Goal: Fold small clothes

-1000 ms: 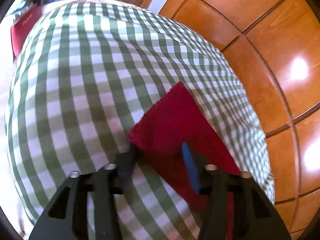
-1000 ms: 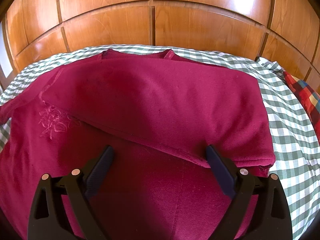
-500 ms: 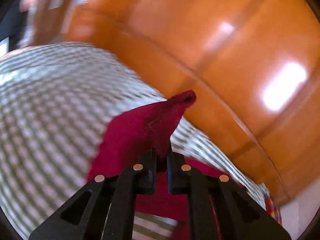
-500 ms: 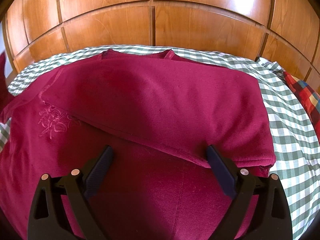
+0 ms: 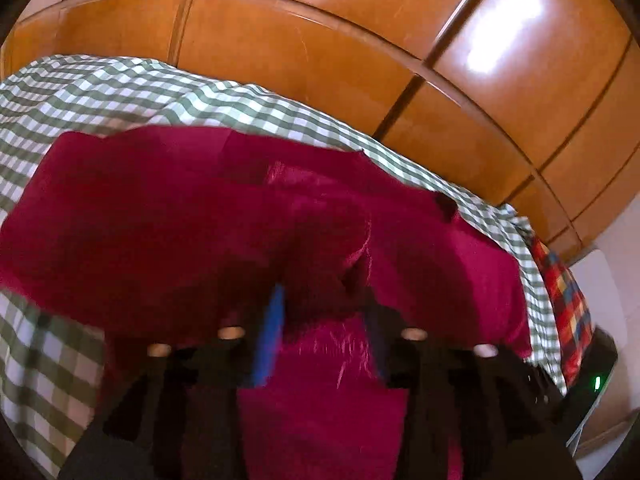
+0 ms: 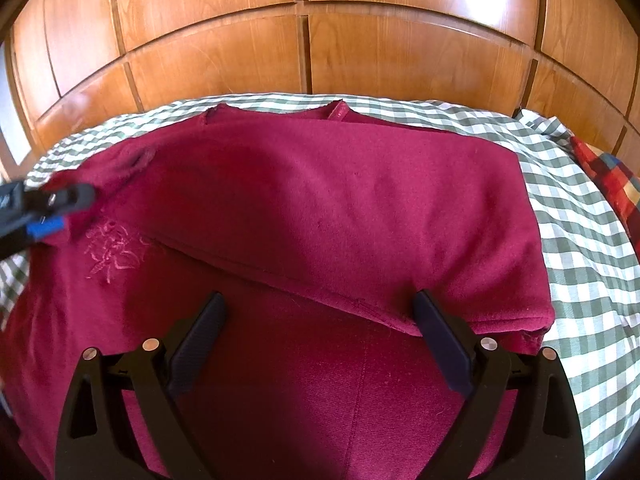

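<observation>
Between the right gripper's (image 6: 318, 344) spread fingers lies the red garment (image 6: 320, 208).

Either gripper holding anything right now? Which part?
The left gripper has a bunched fold of the maroon sweater between its fingers, apparently a sleeve; blur hides whether it's clamped. The right gripper is open, holding nothing.

You have a green-checked sheet (image 6: 580, 240) spread across the scene, wooden panelling (image 6: 360, 52) along the far side, and a multicoloured plaid cloth (image 6: 612, 176) at the right edge.
</observation>
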A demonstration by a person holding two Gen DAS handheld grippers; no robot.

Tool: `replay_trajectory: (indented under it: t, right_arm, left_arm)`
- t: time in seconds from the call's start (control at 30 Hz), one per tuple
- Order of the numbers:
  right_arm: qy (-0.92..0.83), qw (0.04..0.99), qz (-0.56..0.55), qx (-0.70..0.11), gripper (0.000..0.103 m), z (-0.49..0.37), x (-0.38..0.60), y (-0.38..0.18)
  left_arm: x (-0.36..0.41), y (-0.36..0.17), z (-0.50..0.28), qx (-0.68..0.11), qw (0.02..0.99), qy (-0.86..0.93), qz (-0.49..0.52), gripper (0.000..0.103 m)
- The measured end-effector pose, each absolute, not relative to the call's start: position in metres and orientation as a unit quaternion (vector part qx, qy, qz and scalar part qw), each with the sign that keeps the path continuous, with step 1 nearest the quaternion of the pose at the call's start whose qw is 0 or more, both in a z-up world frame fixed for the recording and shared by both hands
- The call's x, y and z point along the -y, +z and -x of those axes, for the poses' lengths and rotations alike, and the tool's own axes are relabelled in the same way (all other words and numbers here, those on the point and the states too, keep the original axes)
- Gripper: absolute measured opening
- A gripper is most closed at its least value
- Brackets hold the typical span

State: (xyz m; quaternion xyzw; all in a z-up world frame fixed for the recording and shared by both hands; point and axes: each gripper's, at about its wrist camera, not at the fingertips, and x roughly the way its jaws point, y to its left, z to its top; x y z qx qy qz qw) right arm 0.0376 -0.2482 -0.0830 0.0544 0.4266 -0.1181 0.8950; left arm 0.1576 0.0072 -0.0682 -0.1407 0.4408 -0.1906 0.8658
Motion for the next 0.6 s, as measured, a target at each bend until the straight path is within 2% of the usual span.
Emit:
replay_trajectory:
  t: [0.07, 0.2, 0.27, 0.37, 0.47, 0.57, 0.6]
  right_arm:
    - [-0.109, 0.896, -0.075, -0.423, 0.092, -0.038, 0.252, -0.076]
    - [-0.032, 0.898, -0.179, -0.400, 0.077, -0.047, 0.251, -0.052]
    - [0.008, 0.893, -0.210, -0.397, 0.075, -0.062, 0.241, -0.046]
    - [0.056, 0.879, -0.221, -0.420, 0.073, -0.097, 0.211, -0.050]
    - [0.064, 0.863, -0.210, -0.454, 0.065, -0.134, 0.183, -0.067]
    - [0.058, 0.863, -0.165, -0.473, 0.046, -0.158, 0.156, -0.077]
    - [0.056, 0.865, -0.144, -0.478, 0.029, -0.163, 0.148, -0.075]
  left_arm:
    - [-0.017, -0.065, -0.145, -0.429, 0.873, -0.189, 0.136, 0.053]
    - [-0.037, -0.064, -0.126, -0.416, 0.879, -0.188, 0.135, 0.051]
    - [-0.046, -0.069, -0.118, -0.415, 0.883, -0.177, 0.128, 0.051]
    - [-0.055, -0.083, -0.117, -0.426, 0.880, -0.167, 0.130, 0.050]
    - [-0.059, -0.092, -0.119, -0.431, 0.878, -0.162, 0.134, 0.048]
    - [-0.060, -0.101, -0.122, -0.436, 0.876, -0.158, 0.135, 0.046]
    - [-0.060, -0.105, -0.123, -0.437, 0.875, -0.158, 0.137, 0.046]
